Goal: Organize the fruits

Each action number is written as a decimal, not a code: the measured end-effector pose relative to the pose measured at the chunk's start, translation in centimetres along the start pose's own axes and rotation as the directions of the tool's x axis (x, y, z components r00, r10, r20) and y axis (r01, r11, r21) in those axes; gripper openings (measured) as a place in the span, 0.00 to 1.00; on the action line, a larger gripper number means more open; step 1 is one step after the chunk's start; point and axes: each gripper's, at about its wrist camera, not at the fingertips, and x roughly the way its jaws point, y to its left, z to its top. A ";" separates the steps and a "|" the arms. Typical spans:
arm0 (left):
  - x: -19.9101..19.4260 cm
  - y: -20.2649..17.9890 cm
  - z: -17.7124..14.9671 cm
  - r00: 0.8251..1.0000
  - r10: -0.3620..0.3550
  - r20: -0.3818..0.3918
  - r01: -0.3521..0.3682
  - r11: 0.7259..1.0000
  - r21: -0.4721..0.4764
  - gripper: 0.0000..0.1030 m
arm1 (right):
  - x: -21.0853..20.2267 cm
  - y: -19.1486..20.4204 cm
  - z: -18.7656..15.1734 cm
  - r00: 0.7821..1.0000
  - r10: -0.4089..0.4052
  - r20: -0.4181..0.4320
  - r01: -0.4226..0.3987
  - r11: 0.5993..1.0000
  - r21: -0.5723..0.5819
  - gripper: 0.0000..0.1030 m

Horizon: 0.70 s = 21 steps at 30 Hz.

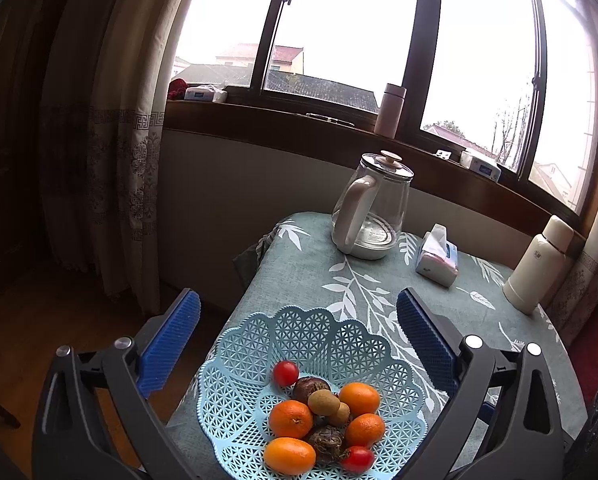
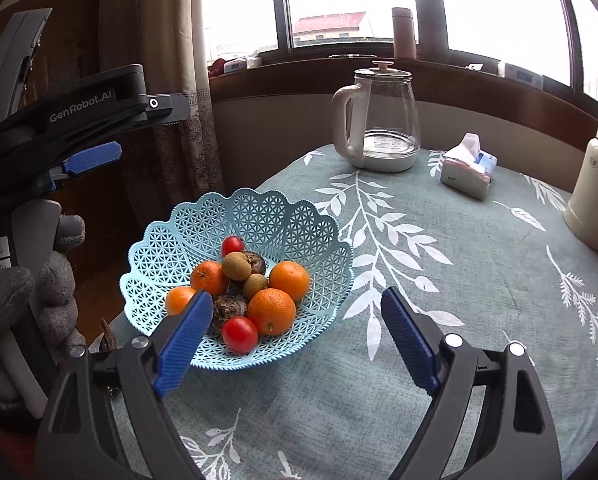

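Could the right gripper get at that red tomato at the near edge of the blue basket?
Probably yes. The right gripper is open and empty, the tomato lies on top at the near side of the basket, nothing covers it. An orange touching it makes the pinch tight.

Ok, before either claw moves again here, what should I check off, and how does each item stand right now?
1. Left claw open and empty: ok.
2. Right claw open and empty: ok.
3. All visible fruit inside the blue basket, none loose on the tablecloth: ok.
4. Basket fully on the table: cannot tell; it sits at the near-left edge.
5. Kettle, tissue box and thermos stand apart from the basket: ok.
6. Sorting done: cannot tell.
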 end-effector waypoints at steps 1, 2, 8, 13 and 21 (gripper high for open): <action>-0.1 -0.1 0.0 1.000 0.001 0.002 -0.001 1.000 0.004 0.97 | -0.1 0.0 0.0 1.000 -0.010 0.004 0.010 1.000 -0.012 0.84; -0.2 -0.2 0.0 1.000 0.003 0.004 -0.003 1.000 0.007 0.97 | -0.3 0.1 -0.1 1.000 -0.019 0.008 0.019 0.999 -0.026 0.85; -0.7 -0.4 -0.3 1.000 0.013 0.003 -0.013 0.999 0.035 0.97 | -1.6 0.7 -0.6 0.996 -0.073 0.054 0.077 0.993 -0.087 0.93; -1.6 -0.4 -0.6 0.999 0.036 0.010 -0.037 0.996 0.078 0.97 | -2.7 0.8 -0.5 0.991 -0.099 0.093 0.108 0.989 -0.104 0.95; -4.1 1.4 -3.3 0.996 0.090 0.019 -0.092 0.985 0.147 0.97 | -3.3 0.7 -0.7 0.987 -0.120 0.106 0.130 0.987 -0.094 0.95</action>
